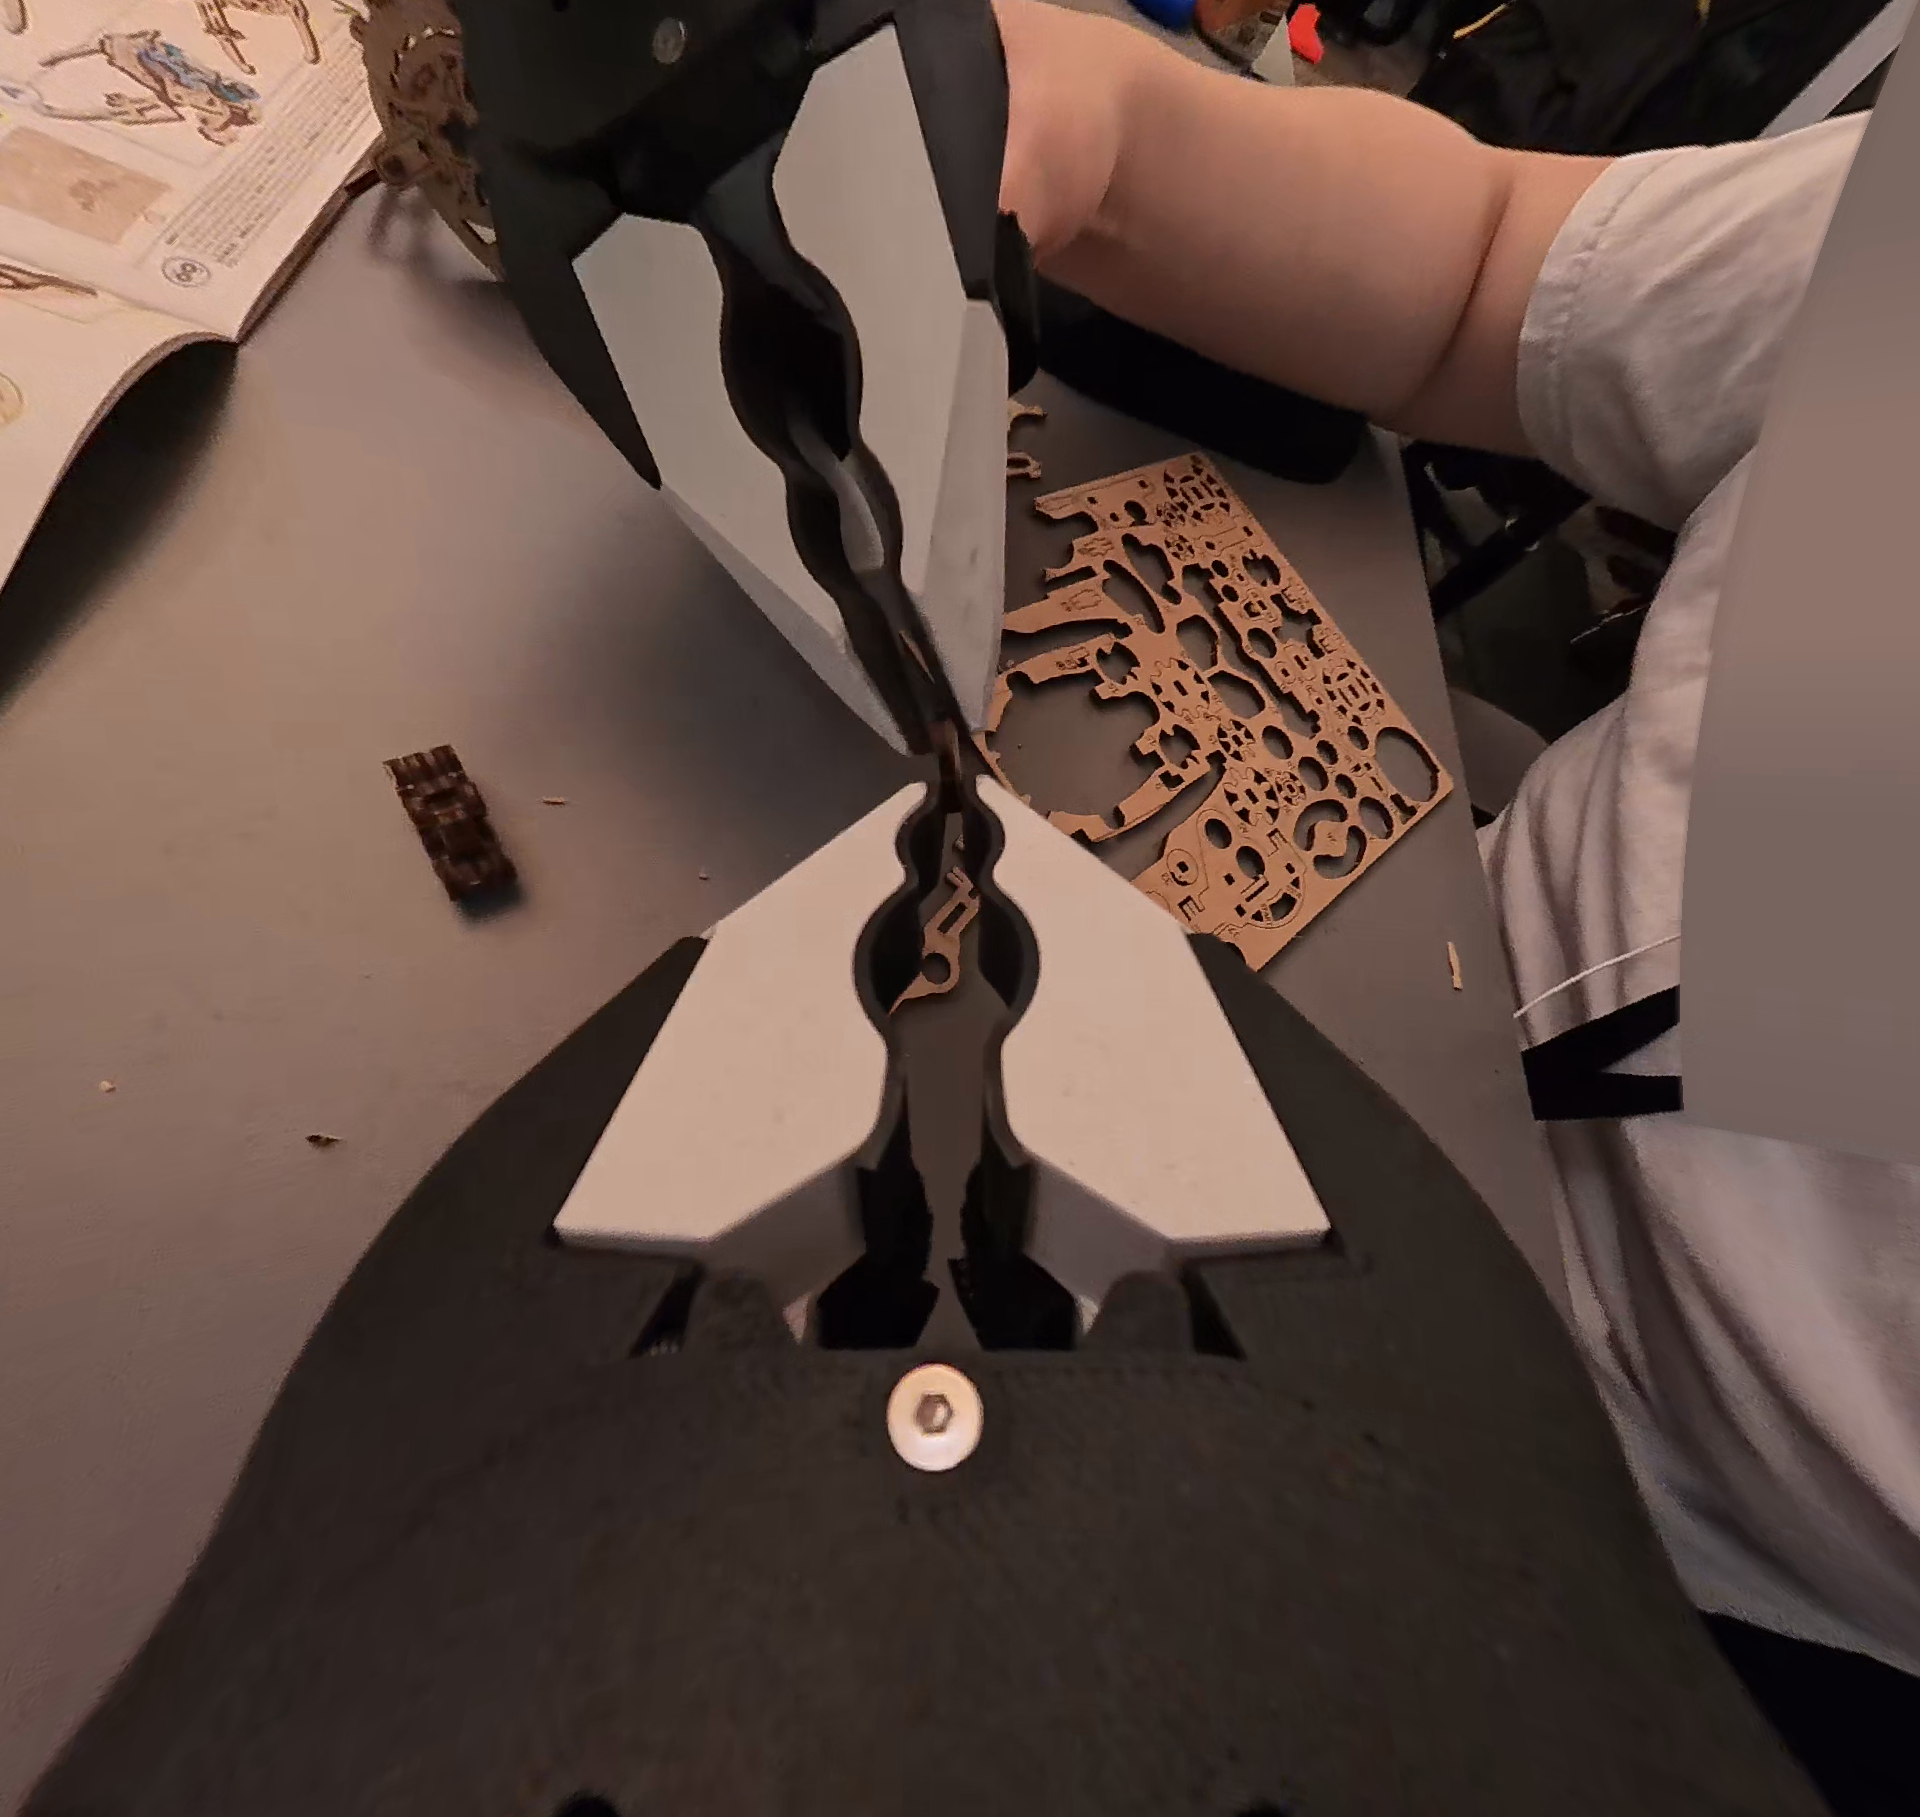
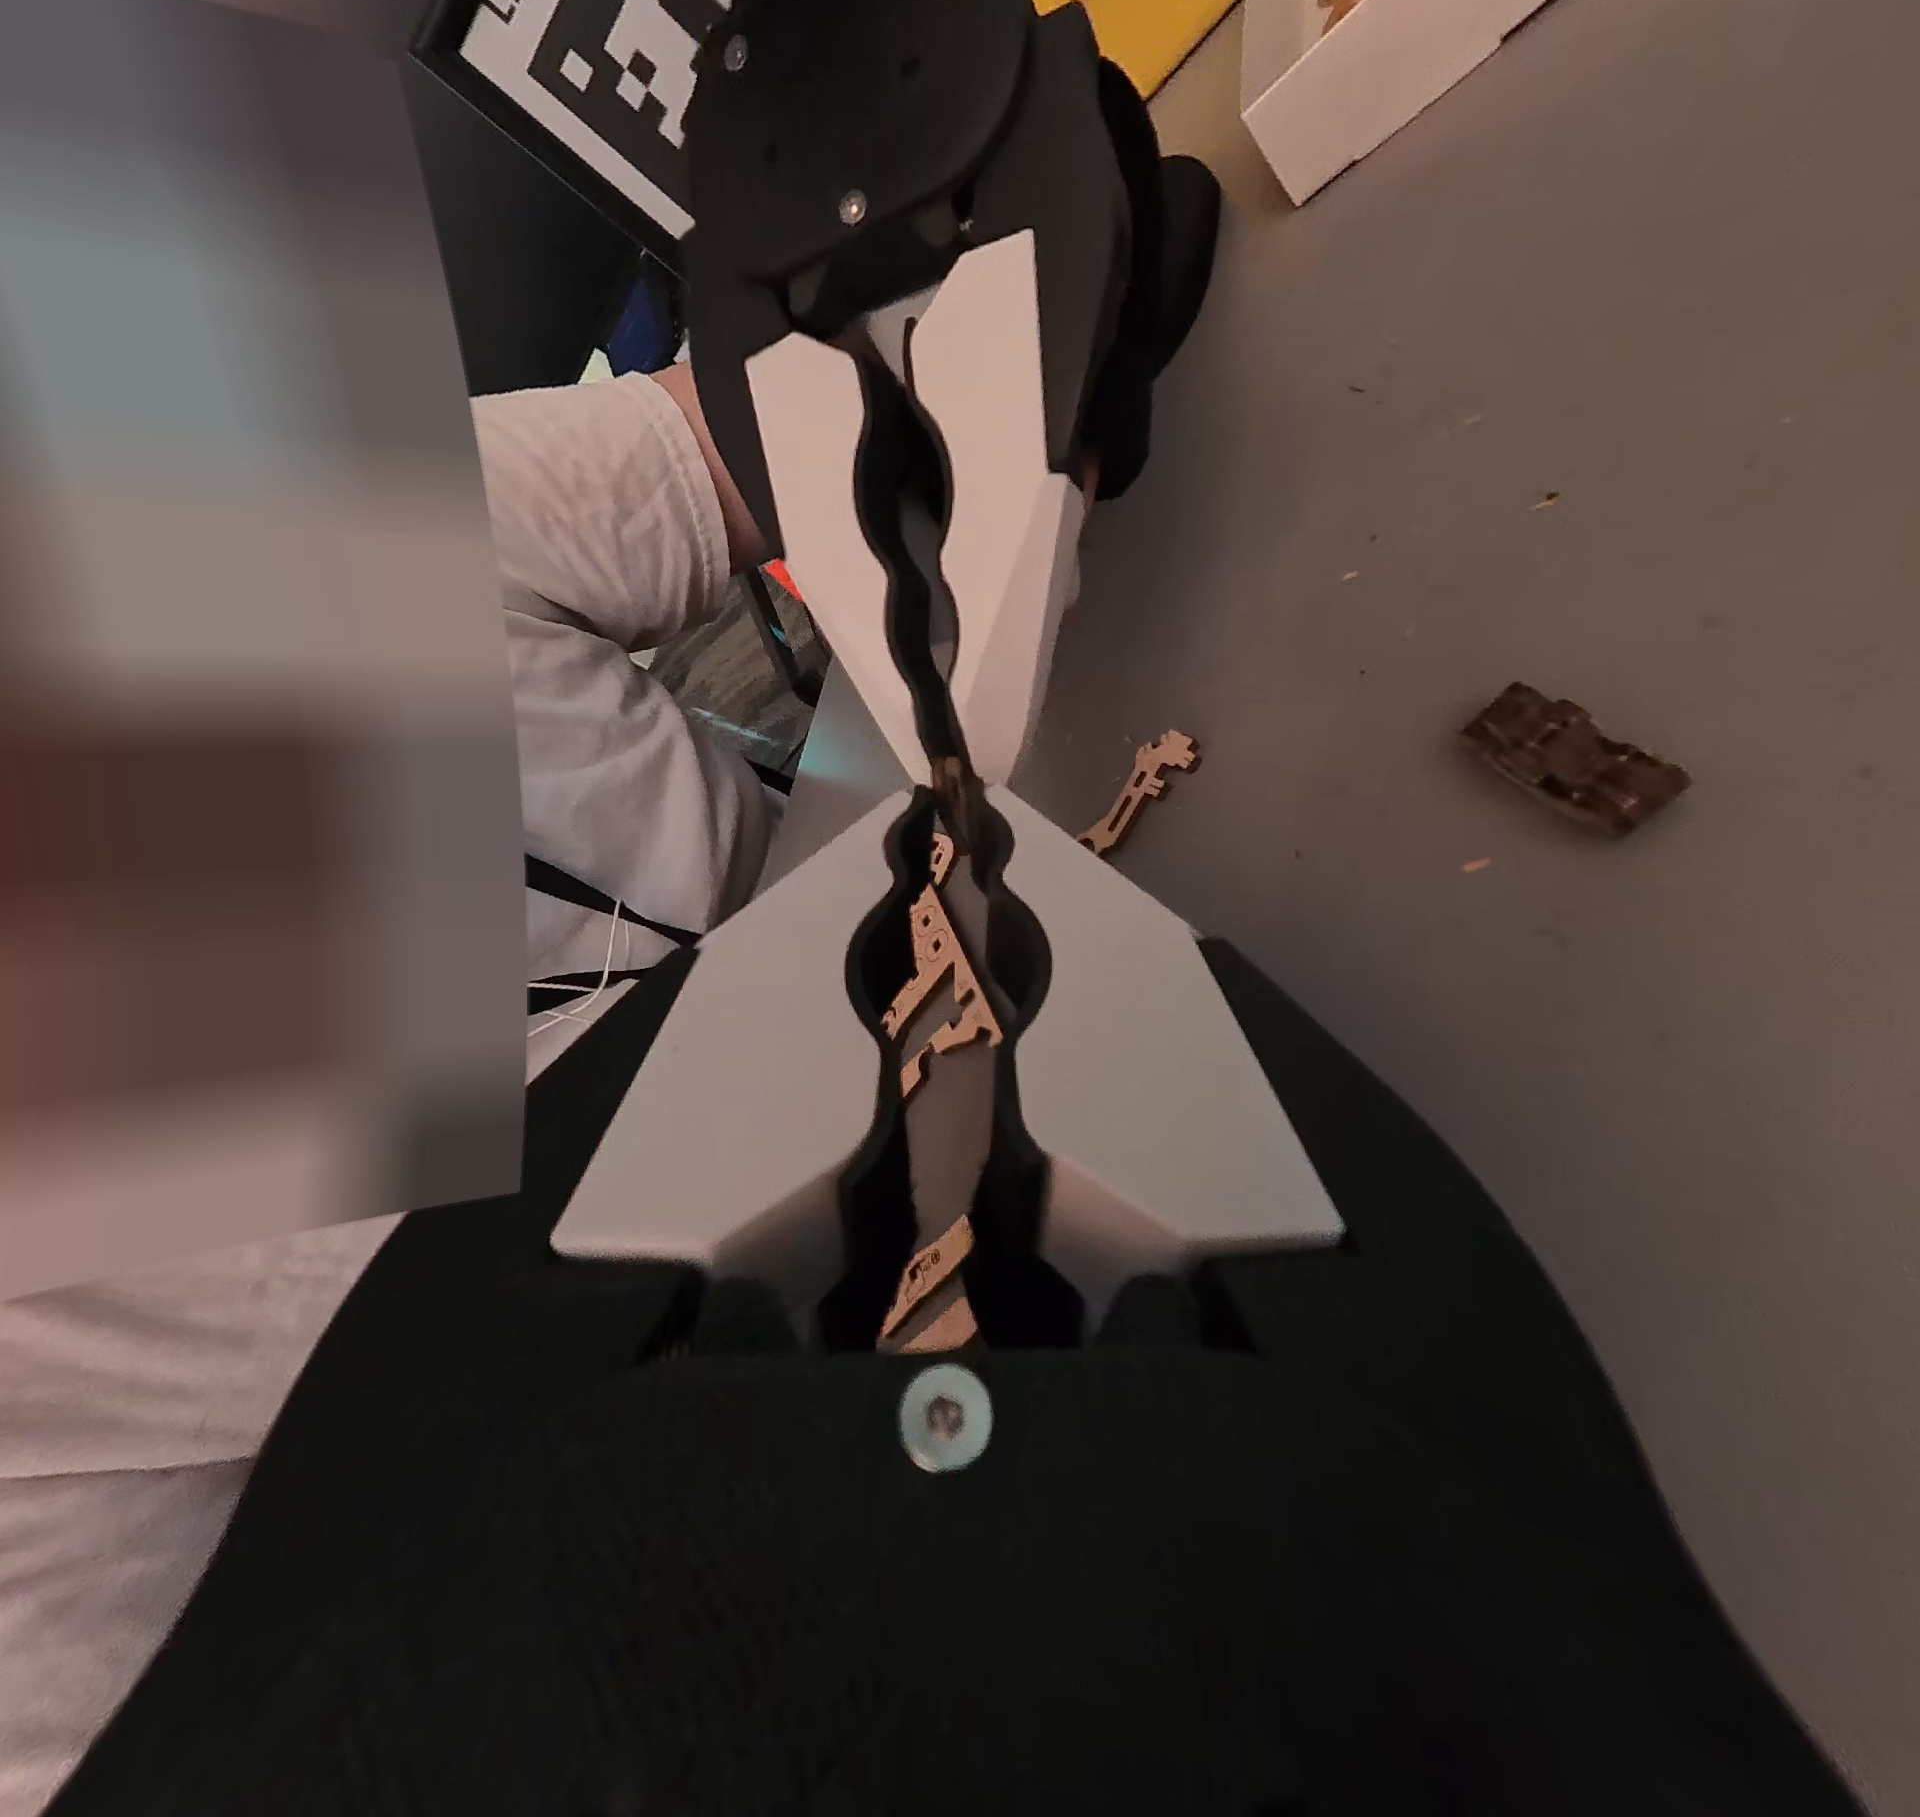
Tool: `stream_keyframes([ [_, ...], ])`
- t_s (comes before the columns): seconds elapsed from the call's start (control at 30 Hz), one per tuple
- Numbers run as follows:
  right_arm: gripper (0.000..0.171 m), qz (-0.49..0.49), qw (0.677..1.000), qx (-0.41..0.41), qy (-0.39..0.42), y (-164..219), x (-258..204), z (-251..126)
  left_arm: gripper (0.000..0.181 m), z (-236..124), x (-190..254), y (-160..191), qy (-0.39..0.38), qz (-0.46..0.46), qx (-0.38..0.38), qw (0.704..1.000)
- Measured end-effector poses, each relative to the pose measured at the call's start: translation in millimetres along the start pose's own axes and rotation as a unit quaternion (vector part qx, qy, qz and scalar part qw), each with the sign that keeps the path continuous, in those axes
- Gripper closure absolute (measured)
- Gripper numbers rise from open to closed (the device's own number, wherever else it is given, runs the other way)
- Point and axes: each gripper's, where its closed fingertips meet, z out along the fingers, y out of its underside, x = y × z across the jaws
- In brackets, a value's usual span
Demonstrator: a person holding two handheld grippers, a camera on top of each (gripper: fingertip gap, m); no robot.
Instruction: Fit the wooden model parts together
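My left gripper (image 1: 951, 803) and my right gripper (image 2: 951, 813) meet tip to tip above the grey table (image 1: 312, 624). Both are shut on a small dark wooden part (image 1: 948, 770) pinched where the tips meet; it also shows in the right wrist view (image 2: 958, 786). I cannot tell whether it is one piece or two joined. The right gripper (image 1: 940, 728) comes down from the top of the left wrist view. The left gripper (image 2: 951, 765) comes down from the top of the right wrist view.
A punched-out plywood sheet (image 1: 1226, 707) lies on the table to the right. A dark assembled block (image 1: 452, 822) (image 2: 1574, 759) lies apart. A loose wooden part (image 2: 1143, 785), an open instruction booklet (image 1: 156, 126), a part-built model (image 1: 426, 94), a white box (image 2: 1434, 22) and a person's arm (image 1: 1299, 229) are also in view. Left and right tips are no more than a few centimetres apart.
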Motion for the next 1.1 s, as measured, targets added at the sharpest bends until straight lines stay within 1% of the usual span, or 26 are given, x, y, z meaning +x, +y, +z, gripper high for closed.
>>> stream_keyframes([
  [0.1, 0.164, 0.007, 1.0, -0.002, -0.003, 1, 2, 0, 0.18, -1, -1, -1, 0.0, -0.001, 0.001, 1.0],
  [0.3, 0.163, -0.009, 1.0, -0.02, 0.022, 5, 6, 3, 0.18, 1, -3, 2, 0.008, -0.018, -0.001, 1.0],
  [0.4, 0.169, -0.023, 0.999, -0.019, 0.031, 5, 6, 3, 0.18, 1, -3, 2, 0.01, -0.021, -0.001, 1.0],
  [0.63, 0.17, -0.041, 0.997, -0.034, 0.049, 7, 6, 3, 0.178, 2, -2, 4, 0.014, -0.012, -0.007, 1.0],
  [0.67, 0.17, -0.048, 0.996, -0.039, 0.065, 8, 9, 1, 0.174, 1, -3, 6, 0.01, 0.001, -0.017, 1.0],
  [0.7, 0.17, -0.054, 0.995, -0.039, 0.078, 8, 11, -1, 0.166, 0, -4, 10, 0.005, 0.021, -0.032, 0.999],
  [0.8, 0.17, -0.036, 0.996, -0.032, 0.07, 7, 11, -6, 0.143, -3, -15, 26, -0.041, 0.102, -0.098, 0.989],
  [0.93, 0.17, -0.013, 0.996, -0.046, 0.069, 15, 20, -6, 0.129, -4, -22, 42, -0.052, 0.201, -0.18, 0.962],
  [1.0, 0.17, -0.008, 0.996, -0.054, 0.066, 19, 21, -4, 0.13, -4, -21, 45, -0.04, 0.228, -0.204, 0.951],
  [1.1, 0.17, -0.011, 0.996, -0.06, 0.066, 21, 21, -3, 0.14, -6, -22, 44, -0.024, 0.275, -0.212, 0.937],
])
